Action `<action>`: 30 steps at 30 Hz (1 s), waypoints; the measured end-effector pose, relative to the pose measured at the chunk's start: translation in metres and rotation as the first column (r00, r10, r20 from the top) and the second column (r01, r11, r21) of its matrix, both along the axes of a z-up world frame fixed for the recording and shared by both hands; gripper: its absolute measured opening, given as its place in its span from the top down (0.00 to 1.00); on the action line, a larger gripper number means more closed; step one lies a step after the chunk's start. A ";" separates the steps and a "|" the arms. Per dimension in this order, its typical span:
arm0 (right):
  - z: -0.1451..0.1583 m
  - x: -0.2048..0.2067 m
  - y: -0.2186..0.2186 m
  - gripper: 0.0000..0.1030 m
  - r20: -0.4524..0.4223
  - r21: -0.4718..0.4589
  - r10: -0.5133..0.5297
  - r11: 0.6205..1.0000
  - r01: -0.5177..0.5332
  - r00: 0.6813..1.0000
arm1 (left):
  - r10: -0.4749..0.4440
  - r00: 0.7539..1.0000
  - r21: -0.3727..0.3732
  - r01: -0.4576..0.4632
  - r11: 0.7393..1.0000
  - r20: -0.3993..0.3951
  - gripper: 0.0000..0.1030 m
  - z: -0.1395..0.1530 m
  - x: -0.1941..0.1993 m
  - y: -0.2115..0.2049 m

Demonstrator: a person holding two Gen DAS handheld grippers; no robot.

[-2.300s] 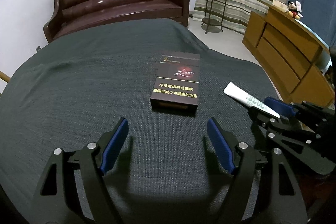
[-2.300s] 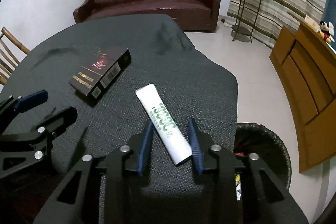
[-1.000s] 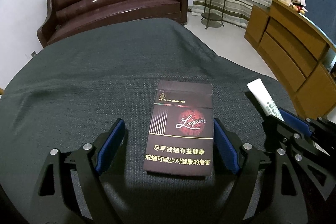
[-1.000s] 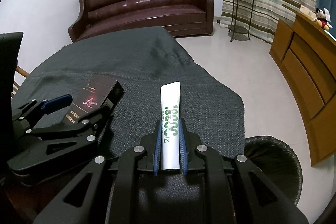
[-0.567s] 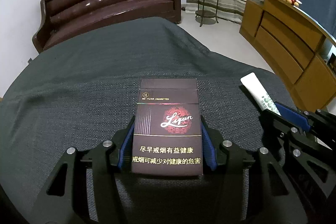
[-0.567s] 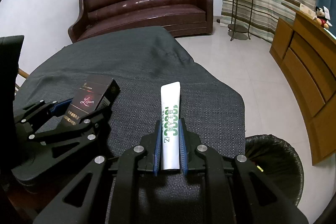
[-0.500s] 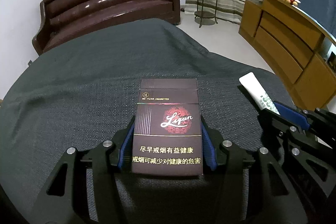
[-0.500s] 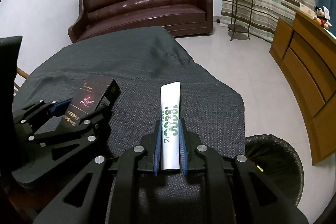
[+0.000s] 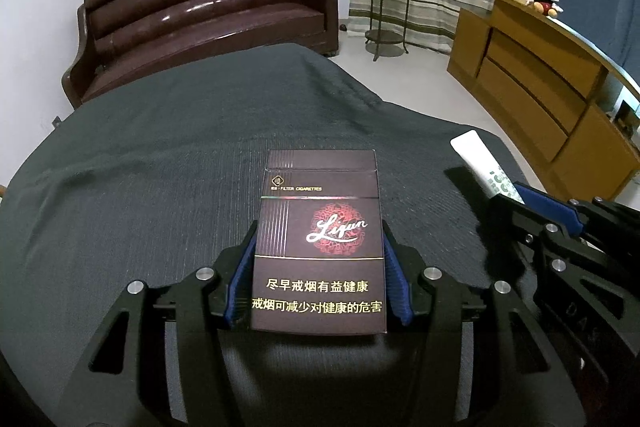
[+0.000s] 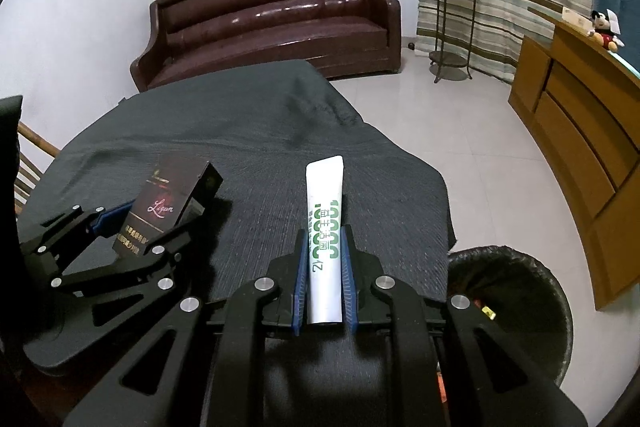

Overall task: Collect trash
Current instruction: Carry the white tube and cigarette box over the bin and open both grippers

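My left gripper (image 9: 318,251) is shut on a dark cigarette pack (image 9: 320,227), held flat just above the dark tablecloth (image 9: 160,147). The pack also shows in the right wrist view (image 10: 160,207), lifted off the cloth in the left gripper (image 10: 132,223). My right gripper (image 10: 323,251) is shut on a white tube with green print (image 10: 324,211), which points forward above the table. The tube's tip (image 9: 480,163) and the right gripper (image 9: 532,203) show at the right of the left wrist view.
A black-lined trash bin (image 10: 508,303) stands on the floor right of the table, with some trash inside. A brown leather sofa (image 9: 208,11) is behind the table. A wooden cabinet (image 10: 580,131) and a plant stand (image 10: 452,7) stand at the right.
My left gripper moved forward around the cigarette pack and shut on it. My right gripper shut on the tube. Both items now sit lifted off the cloth.
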State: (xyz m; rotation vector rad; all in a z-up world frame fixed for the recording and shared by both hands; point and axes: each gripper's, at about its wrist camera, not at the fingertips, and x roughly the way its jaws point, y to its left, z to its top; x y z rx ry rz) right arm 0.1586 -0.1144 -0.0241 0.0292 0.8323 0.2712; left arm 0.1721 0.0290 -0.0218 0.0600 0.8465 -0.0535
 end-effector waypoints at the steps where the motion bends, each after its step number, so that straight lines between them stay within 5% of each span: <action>1: 0.001 -0.003 -0.001 0.84 0.002 0.002 -0.001 1.000 0.001 1.000 | 0.001 1.000 -0.004 -0.001 1.000 0.001 0.48 0.001 -0.003 0.000; 30: 0.011 -0.074 -0.082 0.84 0.048 0.007 -0.149 0.989 0.149 0.988 | -0.124 0.990 -0.033 0.126 0.991 0.062 0.48 0.023 -0.071 -0.078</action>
